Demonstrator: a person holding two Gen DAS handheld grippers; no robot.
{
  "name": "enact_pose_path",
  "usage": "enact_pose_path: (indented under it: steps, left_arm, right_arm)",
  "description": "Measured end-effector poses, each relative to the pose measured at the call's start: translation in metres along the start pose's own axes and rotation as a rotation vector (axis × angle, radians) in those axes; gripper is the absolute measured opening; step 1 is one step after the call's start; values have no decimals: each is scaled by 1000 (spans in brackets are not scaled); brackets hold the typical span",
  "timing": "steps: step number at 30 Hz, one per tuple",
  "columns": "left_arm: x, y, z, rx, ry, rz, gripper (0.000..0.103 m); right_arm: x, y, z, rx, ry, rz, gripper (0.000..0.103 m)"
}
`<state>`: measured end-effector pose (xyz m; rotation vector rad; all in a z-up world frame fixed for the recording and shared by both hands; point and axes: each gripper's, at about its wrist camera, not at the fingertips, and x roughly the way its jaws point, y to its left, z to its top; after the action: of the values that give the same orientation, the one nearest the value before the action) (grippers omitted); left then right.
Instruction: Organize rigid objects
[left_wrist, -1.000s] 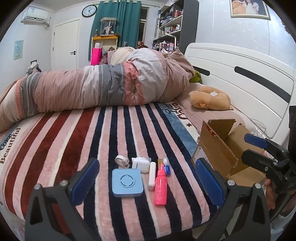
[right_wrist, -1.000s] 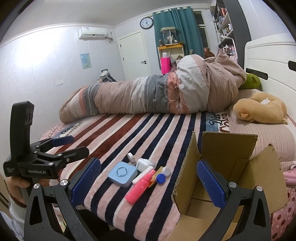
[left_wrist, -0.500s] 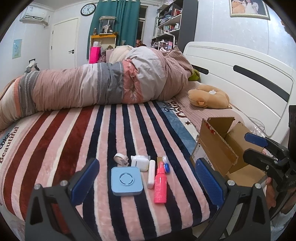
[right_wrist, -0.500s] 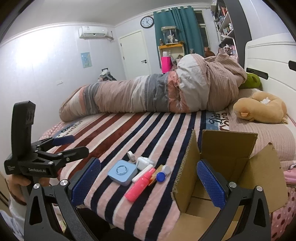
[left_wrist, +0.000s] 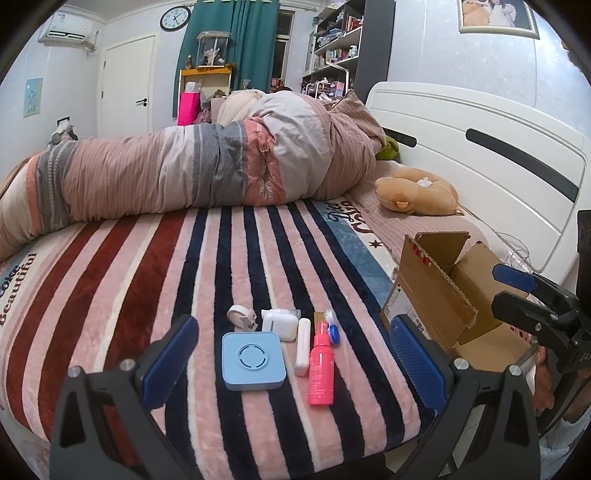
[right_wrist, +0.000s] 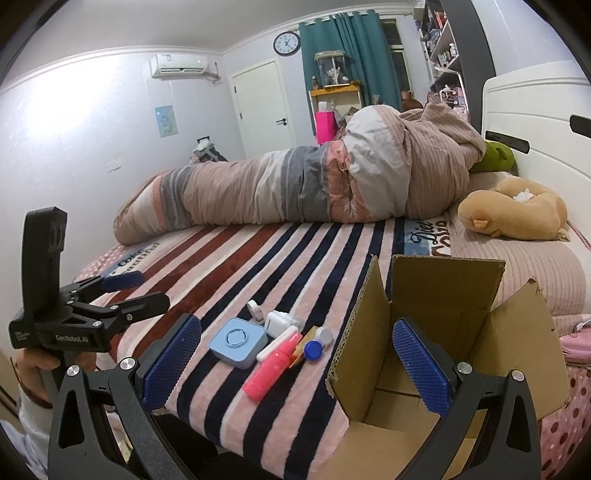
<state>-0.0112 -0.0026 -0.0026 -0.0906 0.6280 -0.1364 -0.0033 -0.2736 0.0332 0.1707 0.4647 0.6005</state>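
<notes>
Small rigid items lie in a cluster near the striped bed's front edge: a light blue square box (left_wrist: 253, 360) (right_wrist: 238, 343), a pink bottle (left_wrist: 320, 372) (right_wrist: 272, 370), a white stick (left_wrist: 302, 346), a white case (left_wrist: 279, 324), a tape roll (left_wrist: 239, 316) and a blue cap (right_wrist: 313, 349). An open cardboard box (left_wrist: 439, 306) (right_wrist: 436, 332) stands to their right. My left gripper (left_wrist: 293, 356) is open and empty, just short of the cluster. My right gripper (right_wrist: 297, 360) is open and empty, its right finger over the box opening.
A rolled striped quilt (left_wrist: 207, 170) lies across the far side of the bed. A tan plush toy (left_wrist: 417, 194) rests by the white headboard (left_wrist: 480, 147). The bed's front edge runs just below the items.
The left gripper has moved a little forward and to the right toward the items. The right gripper has barely moved. Both stay open.
</notes>
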Motion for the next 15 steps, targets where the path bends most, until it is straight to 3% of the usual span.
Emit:
enact_pose_path:
  steps: [11,14,15]
  left_arm:
    - [5,21,-5,-6,-21,-59,102]
    - [6,37,-6,-1,-31,-62,102]
    - [7,45,-8,1,-33,-63,102]
  right_arm:
    - [0,16,3,-25,1,-41,103]
    - [7,37,6,-72,4,-33,82]
    - [13,45,7,-87,9,-26,69]
